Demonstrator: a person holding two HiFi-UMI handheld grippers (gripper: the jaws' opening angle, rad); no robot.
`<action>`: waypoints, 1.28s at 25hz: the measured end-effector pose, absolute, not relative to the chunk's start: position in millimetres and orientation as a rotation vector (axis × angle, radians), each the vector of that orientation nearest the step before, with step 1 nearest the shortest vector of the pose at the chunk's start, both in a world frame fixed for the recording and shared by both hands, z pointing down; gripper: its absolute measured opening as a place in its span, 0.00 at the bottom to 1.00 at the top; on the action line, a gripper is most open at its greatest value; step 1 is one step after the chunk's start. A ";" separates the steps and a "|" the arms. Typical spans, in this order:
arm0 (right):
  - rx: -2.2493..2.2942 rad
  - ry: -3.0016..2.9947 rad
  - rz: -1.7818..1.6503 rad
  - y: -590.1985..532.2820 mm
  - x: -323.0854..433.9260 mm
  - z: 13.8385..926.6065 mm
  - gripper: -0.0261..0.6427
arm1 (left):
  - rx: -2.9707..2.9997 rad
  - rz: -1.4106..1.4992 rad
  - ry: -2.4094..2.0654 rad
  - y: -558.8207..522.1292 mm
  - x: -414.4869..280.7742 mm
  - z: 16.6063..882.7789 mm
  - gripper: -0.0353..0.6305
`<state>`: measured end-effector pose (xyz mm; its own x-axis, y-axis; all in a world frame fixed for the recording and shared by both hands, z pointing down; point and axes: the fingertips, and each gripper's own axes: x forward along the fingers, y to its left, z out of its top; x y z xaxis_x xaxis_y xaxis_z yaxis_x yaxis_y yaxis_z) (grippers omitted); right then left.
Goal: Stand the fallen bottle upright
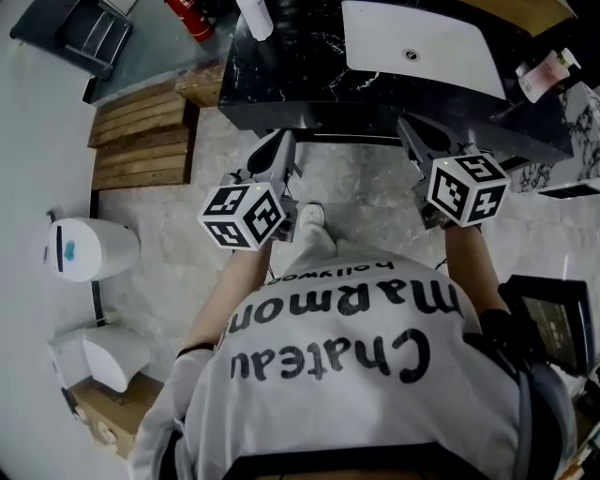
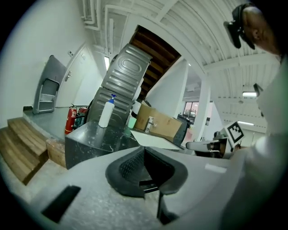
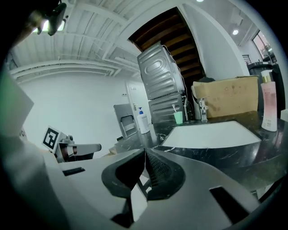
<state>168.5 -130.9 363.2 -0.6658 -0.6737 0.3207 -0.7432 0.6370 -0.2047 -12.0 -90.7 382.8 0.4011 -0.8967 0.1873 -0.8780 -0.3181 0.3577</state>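
A white pump bottle with a blue top (image 2: 105, 114) stands upright on the left end of the black marble counter (image 1: 281, 84). It also shows as the white bottle (image 3: 143, 122) in the right gripper view and the bottle (image 1: 255, 19) at the top of the head view. A pink bottle (image 3: 268, 108) stands upright at the counter's right end. No bottle lies on its side in any view. My left gripper (image 2: 144, 149) is shut and empty, short of the counter's front edge. My right gripper (image 3: 145, 151) is also shut on nothing, level with the white sink (image 3: 211, 134).
A green cup (image 3: 178, 117) and a tap stand behind the sink. A cardboard box (image 2: 157, 123) lies on the counter's far side. Red fire extinguishers (image 2: 71, 119) and wooden steps (image 1: 141, 136) are to the counter's left. A white bin (image 1: 89, 248) stands on the floor at left.
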 end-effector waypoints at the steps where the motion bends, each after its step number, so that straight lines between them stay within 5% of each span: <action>1: 1.142 -2.654 0.493 -127.6 164.0 366.2 0.06 | 2.258 -0.097 -1.524 -81.8 -13.2 384.2 0.08; 13: 0.939 -2.693 0.444 -90.9 90.1 370.0 0.06 | 2.325 -0.089 -1.515 -28.6 -44.6 373.3 0.07; 32: 1.423 -2.610 0.525 -17.5 38.7 343.7 0.06 | 2.489 0.013 -1.323 12.2 -137.9 355.4 0.07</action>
<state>38.7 -17.5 343.7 -0.5498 -0.7906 0.2697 -0.8334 0.4971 -0.2417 -137.9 12.2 355.4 0.5709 -0.8059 0.1571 -0.8088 -0.5191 0.2764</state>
